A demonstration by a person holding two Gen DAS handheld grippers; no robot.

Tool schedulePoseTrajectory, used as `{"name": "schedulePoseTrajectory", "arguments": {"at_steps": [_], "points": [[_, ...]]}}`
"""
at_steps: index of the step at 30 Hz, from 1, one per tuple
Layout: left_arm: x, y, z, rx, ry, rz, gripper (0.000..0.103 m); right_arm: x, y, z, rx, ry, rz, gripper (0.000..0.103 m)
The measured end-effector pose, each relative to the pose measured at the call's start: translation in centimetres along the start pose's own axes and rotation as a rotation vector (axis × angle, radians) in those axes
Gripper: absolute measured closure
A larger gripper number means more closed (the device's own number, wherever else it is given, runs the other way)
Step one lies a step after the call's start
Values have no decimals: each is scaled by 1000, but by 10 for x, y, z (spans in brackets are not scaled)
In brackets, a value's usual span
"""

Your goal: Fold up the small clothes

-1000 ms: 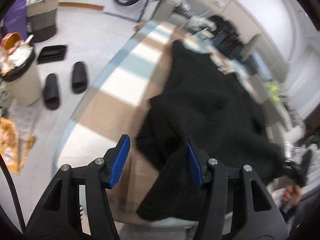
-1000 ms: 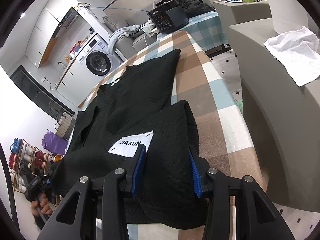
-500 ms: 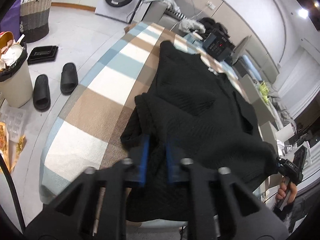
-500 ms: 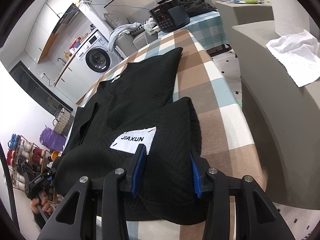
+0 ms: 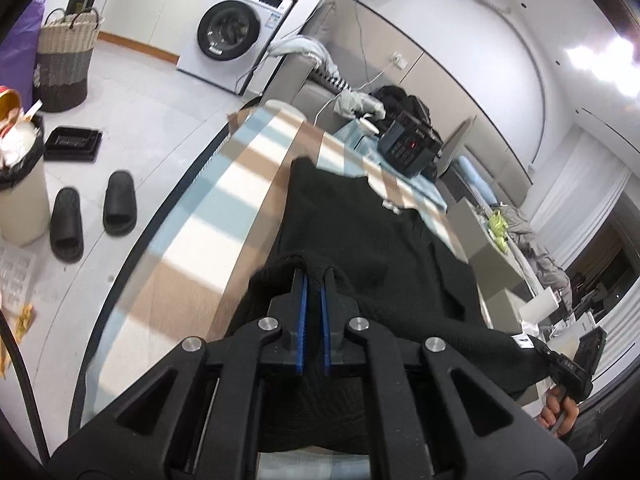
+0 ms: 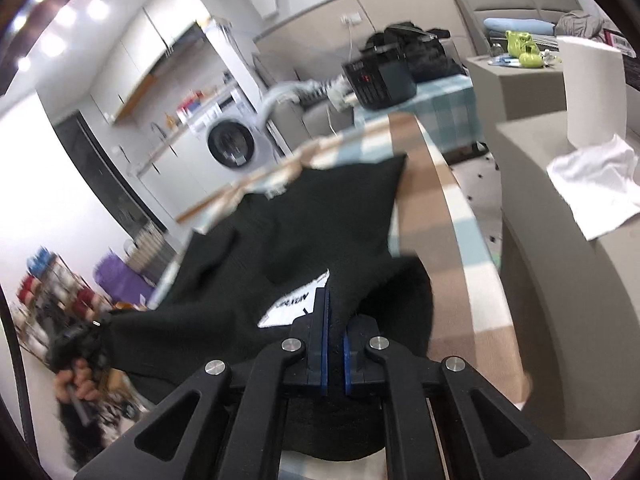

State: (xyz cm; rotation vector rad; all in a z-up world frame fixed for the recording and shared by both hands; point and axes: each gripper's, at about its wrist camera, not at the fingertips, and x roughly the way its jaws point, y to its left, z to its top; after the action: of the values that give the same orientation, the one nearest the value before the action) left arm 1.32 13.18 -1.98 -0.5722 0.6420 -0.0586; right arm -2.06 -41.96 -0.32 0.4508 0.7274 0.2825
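Black knit garment (image 5: 360,248) lies along the checked table (image 5: 192,248), its near hem lifted at both corners. In the left wrist view, the left gripper (image 5: 313,280) has just closed its blue-padded fingers (image 5: 303,300) on a bunched fold of the hem's left corner, and the cloth humps up over the tips. In the right wrist view, the right gripper (image 6: 334,300) has likewise just closed, pinching the right corner just beside the white label (image 6: 296,304) sewn on the fabric. A hand (image 6: 74,380) grips the handle of the other tool at the far left of that view. Beyond the pinched hem the garment stretches away flat toward the table's far end, one sleeve folded in over the body. Past it a dark keypad device (image 5: 408,148) sits on the table. On the floor to the left lie a pair of black slippers (image 5: 92,212), a bin (image 5: 20,184) and a woven basket (image 5: 64,68). A washing machine (image 5: 236,36) stands against the far wall.
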Motion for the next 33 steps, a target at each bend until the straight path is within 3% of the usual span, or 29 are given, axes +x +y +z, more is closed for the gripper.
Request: {"name": "schedulePoseTrajectory", "arguments": {"at_steps": [4,7,11,13,14,15,16,17,18,22,26,30,33], "points": [[32,-4,36,15,1,-4,100,7,5,17,31,-55,-33,98],[70,-5,54,20,43,17,100,31,4,25,60,-50,-107,98],[117,1,55,2,128,93,99,69,-7,23,78,22,-202,97],[126,8,48,-10,159,116,96,79,-18,17,103,89,-204,94],[124,11,43,-13,163,106,91,77,-22,15,116,92,-195,87],[122,15,38,-18,165,100,79,70,-27,11,130,86,-187,73],[120,18,33,-27,172,101,69,63,-32,7,140,82,-184,64],[117,21,27,-39,184,102,51,56,-37,3,149,76,-178,54],[113,24,21,-44,190,101,48,50,-41,-1,159,70,-166,54],[96,26,-7,-28,221,114,48,30,-57,-20,198,107,-141,54],[64,32,-25,-31,189,147,48,5,-53,-33,180,88,-127,54],[46,42,-38,-34,183,211,48,1,-48,-44,119,120,-224,54],[37,44,-46,-38,193,212,48,13,-48,-52,124,165,-222,54]]}}
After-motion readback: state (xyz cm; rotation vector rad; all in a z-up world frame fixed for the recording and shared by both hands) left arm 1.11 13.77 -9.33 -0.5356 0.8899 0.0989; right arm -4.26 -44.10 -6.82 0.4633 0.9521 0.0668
